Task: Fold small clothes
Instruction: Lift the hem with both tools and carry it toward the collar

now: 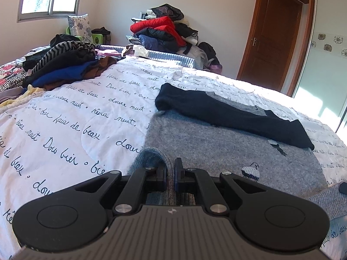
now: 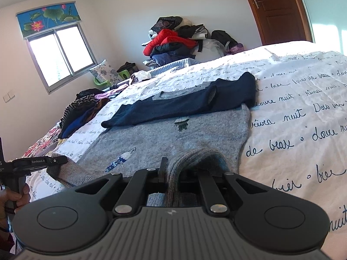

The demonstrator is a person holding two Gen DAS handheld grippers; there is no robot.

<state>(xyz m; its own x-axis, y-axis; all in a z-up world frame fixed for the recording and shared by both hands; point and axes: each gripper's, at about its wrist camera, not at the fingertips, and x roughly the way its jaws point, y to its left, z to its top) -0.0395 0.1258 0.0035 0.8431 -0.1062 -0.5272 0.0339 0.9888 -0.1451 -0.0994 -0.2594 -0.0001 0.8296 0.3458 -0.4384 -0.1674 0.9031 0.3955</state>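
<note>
A small grey knit sweater (image 1: pixel 227 143) with navy sleeves (image 1: pixel 227 112) folded across it lies flat on the white bedspread (image 1: pixel 76 119). My left gripper (image 1: pixel 171 169) is shut on the ribbed hem at the sweater's near left corner. In the right wrist view the sweater (image 2: pixel 173 134) shows small embroidered figures. My right gripper (image 2: pixel 173 171) is shut on the ribbed hem at the near right corner; the fabric bunches up over its fingers. The left gripper (image 2: pixel 36 162) shows at the left edge of the right wrist view.
A heap of dark, striped and blue clothes (image 1: pixel 60 65) lies on the bed's far left. A taller pile with a red jacket (image 1: pixel 160 28) stands against the back wall. A wooden door (image 1: pixel 271 34) is at the right. A window (image 2: pixel 60 56) is at the left.
</note>
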